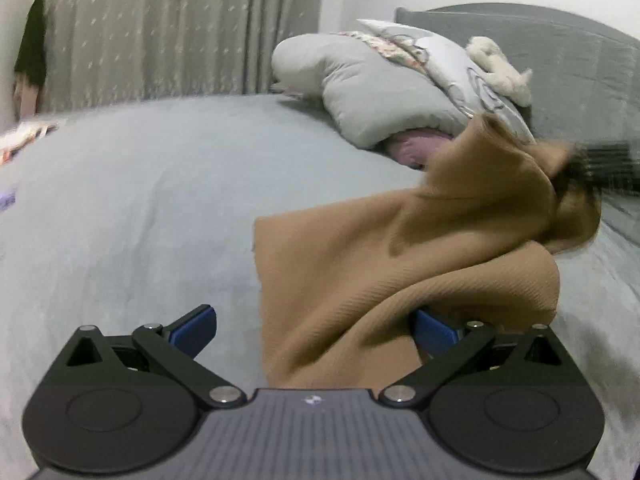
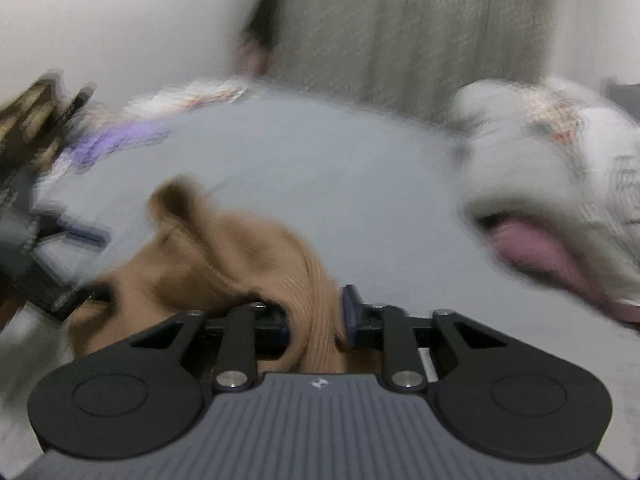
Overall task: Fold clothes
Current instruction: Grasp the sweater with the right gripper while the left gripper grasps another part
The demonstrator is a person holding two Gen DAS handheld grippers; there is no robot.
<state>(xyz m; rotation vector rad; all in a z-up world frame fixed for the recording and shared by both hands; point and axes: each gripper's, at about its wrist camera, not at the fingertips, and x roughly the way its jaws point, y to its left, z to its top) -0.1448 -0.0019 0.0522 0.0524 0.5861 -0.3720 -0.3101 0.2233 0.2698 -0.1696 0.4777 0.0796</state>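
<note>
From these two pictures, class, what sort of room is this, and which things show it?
Most likely a bedroom: a wide bed with a grey cover, pillows piled against a padded headboard, and a long curtain behind.

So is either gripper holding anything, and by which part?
The right gripper pinches a bunched fold of the tan garment; the left gripper is open, gripping nothing.

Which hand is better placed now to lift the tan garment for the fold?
Right. The right tool is already clamped on the tan garment, while the left tool stands wide open with cloth only lying between its fingers.
</note>
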